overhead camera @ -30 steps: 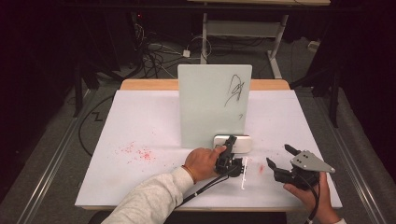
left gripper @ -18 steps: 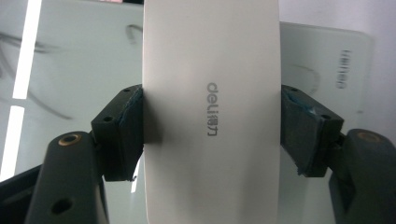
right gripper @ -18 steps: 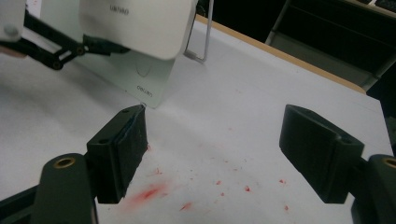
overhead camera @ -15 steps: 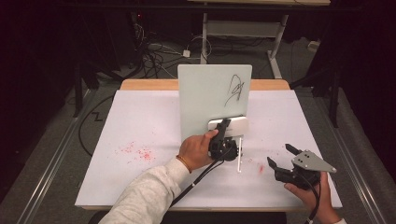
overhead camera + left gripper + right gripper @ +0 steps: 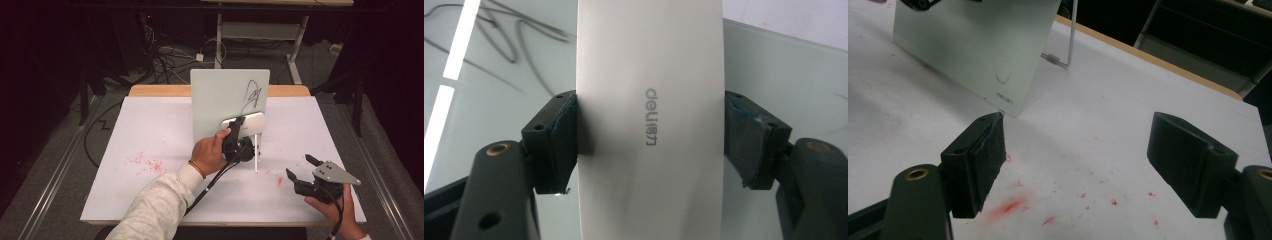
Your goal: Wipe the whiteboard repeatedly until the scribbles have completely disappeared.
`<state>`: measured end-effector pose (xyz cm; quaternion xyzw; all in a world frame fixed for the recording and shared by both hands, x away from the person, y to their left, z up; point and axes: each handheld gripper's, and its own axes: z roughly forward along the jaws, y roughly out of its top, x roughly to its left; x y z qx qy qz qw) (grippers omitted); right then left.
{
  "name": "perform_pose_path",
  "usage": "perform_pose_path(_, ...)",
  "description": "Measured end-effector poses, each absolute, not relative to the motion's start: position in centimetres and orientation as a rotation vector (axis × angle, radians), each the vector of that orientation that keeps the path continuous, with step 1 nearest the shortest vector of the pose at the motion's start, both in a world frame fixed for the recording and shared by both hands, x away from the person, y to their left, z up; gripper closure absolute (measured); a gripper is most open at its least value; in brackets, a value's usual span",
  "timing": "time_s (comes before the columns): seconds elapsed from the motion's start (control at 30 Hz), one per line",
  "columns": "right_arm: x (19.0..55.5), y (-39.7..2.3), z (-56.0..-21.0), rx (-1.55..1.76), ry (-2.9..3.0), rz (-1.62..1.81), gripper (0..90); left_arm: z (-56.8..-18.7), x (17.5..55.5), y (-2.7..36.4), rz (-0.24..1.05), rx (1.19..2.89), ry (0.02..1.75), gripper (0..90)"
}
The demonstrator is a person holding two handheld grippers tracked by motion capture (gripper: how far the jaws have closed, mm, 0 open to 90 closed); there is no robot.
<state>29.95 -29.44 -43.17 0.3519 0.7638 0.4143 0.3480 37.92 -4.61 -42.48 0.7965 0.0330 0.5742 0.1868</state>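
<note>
A pale green board [image 5: 220,100] stands upright in the middle of the white table [image 5: 150,130], with a black scribble [image 5: 252,95] near its top right. My left gripper [image 5: 239,131] is shut on a white eraser [image 5: 250,122] and holds it flat against the board below the scribble. In the left gripper view the eraser [image 5: 649,125], marked "deli", sits clamped between both jaws, with the board [image 5: 499,75] and scribble lines [image 5: 509,40] behind it. My right gripper [image 5: 300,166] hovers open near the table's front right, with nothing between its jaws [image 5: 1078,150].
Red marker stains [image 5: 147,162] speckle the table at left, and more red smears [image 5: 1008,205] lie under the right gripper. A thin metal stand leg [image 5: 257,155] props the board. Cables and desk frames lie on the floor beyond the table's wooden far edge [image 5: 160,90].
My left gripper has lifted the eraser off the table, up and right onto the board's face. The right gripper has stayed where it was.
</note>
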Motion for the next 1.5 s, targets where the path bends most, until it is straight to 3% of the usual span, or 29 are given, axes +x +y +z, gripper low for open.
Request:
perform_pose_path(0.17,30.0,-29.3,-43.2,0.903,1.988,1.076,23.7,-45.6,36.7,-4.4,1.599,2.301,0.013,29.3)
perform_pose_path(0.3,30.0,-29.3,-43.3,0.906,1.994,1.067,23.7,-47.7,35.7,-4.3,1.509,2.393,-0.058,29.3)
perform_pose_path(0.67,30.0,-29.3,-43.3,0.918,1.989,1.074,23.0,-49.3,35.1,-4.6,1.668,2.432,-0.222,29.4)
perform_pose_path(1.07,30.0,-29.3,-43.2,0.916,1.987,1.072,22.8,-49.3,34.9,-0.6,1.701,2.475,-0.184,29.3)
perform_pose_path(1.5,30.1,-29.2,-43.3,0.914,1.99,1.07,22.9,-47.6,35.6,-3.5,1.649,2.411,-0.08,29.3)
